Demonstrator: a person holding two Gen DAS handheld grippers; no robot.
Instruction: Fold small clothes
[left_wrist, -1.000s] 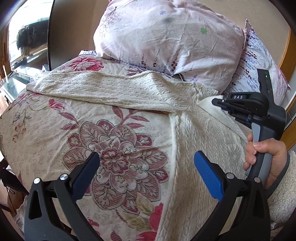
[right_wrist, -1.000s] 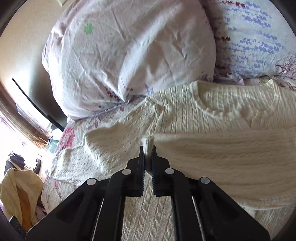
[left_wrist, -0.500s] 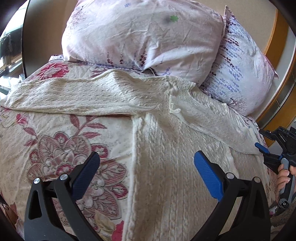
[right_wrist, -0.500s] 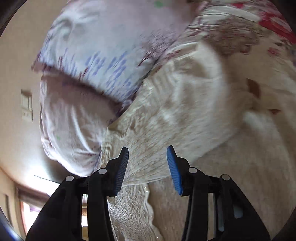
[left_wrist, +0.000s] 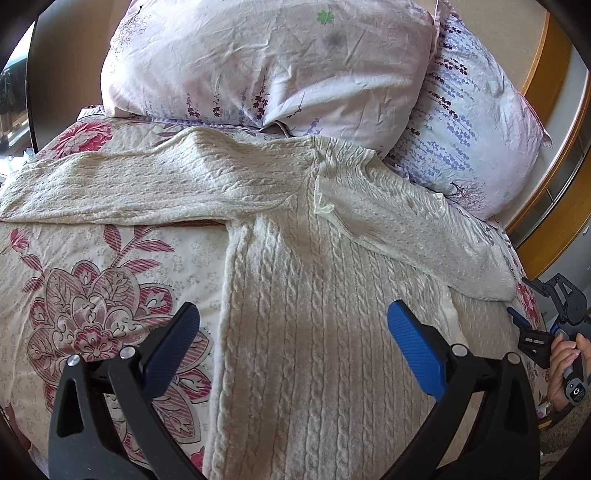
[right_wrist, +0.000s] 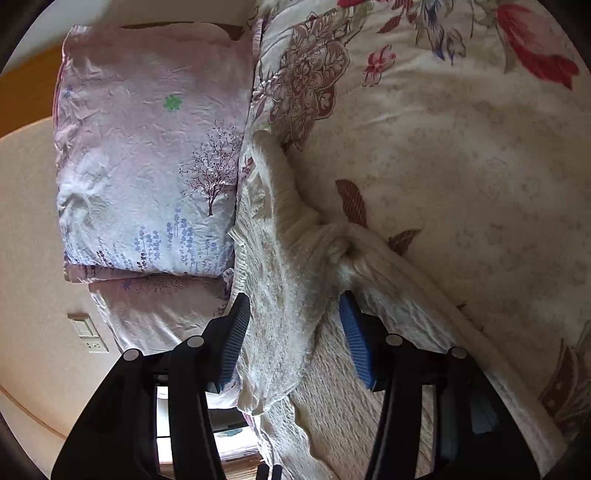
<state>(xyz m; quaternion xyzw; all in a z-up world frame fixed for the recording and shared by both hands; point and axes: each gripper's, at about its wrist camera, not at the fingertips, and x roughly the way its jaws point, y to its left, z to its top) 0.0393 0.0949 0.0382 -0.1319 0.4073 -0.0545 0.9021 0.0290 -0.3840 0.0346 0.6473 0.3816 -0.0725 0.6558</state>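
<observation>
A cream cable-knit sweater lies flat on the floral bedspread. Its left sleeve stretches out to the left. Its right sleeve lies folded diagonally toward the right edge. My left gripper is open and empty, hovering over the sweater's body. My right gripper is open, with its jaws on either side of the right sleeve's cuff end; they do not pinch it. The right gripper also shows at the far right of the left wrist view.
Two floral pillows lean at the head of the bed behind the sweater. A wooden frame runs along the right. A wall socket shows in the right wrist view. A window is at the far left.
My right gripper let go of the sweater fabric, opened, and swung out to the right to the sleeve's cuff. My left gripper moved right, over the sweater's body.
</observation>
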